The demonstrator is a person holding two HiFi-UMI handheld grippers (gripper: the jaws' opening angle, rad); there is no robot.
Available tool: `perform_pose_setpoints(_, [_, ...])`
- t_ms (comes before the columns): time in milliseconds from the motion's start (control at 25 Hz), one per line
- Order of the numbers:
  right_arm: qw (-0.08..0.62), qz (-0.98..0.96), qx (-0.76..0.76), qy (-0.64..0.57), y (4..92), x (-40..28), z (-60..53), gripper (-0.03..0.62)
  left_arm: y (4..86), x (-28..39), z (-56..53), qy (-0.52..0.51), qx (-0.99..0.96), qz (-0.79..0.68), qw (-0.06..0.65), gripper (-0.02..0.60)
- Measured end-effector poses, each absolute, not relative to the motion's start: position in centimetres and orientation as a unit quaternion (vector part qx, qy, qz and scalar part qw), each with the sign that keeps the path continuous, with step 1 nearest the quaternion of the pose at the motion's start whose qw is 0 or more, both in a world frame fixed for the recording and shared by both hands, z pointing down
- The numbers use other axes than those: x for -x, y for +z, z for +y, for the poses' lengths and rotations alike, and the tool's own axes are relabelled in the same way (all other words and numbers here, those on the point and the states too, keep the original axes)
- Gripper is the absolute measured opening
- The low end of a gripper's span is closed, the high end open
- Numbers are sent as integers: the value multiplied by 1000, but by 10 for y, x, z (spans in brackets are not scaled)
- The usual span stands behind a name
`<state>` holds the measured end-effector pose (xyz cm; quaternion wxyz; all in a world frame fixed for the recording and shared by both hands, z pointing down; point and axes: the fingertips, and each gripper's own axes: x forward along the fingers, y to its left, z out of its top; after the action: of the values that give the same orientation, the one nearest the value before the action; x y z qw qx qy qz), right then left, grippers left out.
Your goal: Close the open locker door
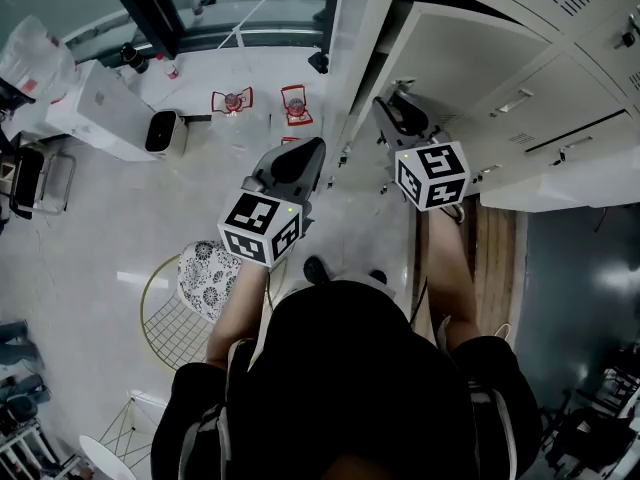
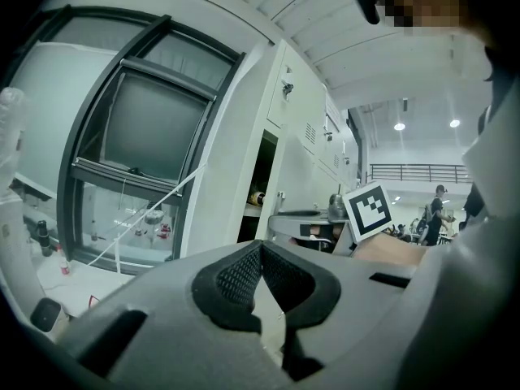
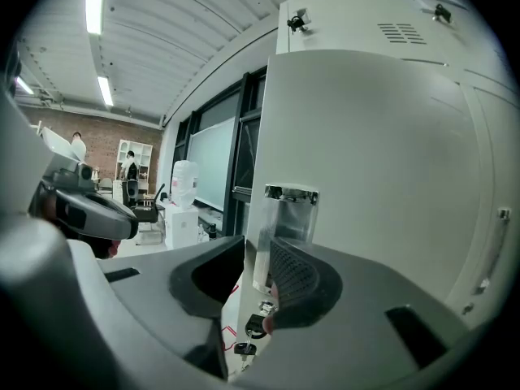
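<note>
The open locker door (image 1: 470, 63) is a pale grey panel that swings out from the locker bank at the upper right. My right gripper (image 1: 392, 108) straddles its free edge. In the right gripper view the door (image 3: 366, 153) fills the right side. Its chrome handle (image 3: 290, 210) sits against the right pad, and the door's edge lies against the left jaw, so the right gripper (image 3: 253, 279) is shut on the door. A key (image 3: 256, 327) hangs below the handle. My left gripper (image 1: 310, 150) hovers left of the door. In its own view the left gripper (image 2: 260, 250) is shut on nothing. The dark locker opening (image 2: 262, 177) is ahead.
Closed lockers (image 1: 560, 118) continue to the right. On the floor to the left are a white appliance (image 1: 165, 133), two red items (image 1: 232, 100), a white box (image 1: 100, 108) and a wire stool with a patterned cushion (image 1: 205, 278). A large window (image 2: 154, 128) stands left of the lockers.
</note>
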<state>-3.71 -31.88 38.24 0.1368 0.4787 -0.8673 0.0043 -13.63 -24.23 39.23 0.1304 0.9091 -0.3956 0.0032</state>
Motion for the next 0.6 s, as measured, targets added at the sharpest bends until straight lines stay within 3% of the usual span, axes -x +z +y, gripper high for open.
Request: perform_pose_setpoints(600, [116, -858, -500, 12, 381, 40, -341, 77, 392, 140, -246, 7, -906, -402, 130, 17])
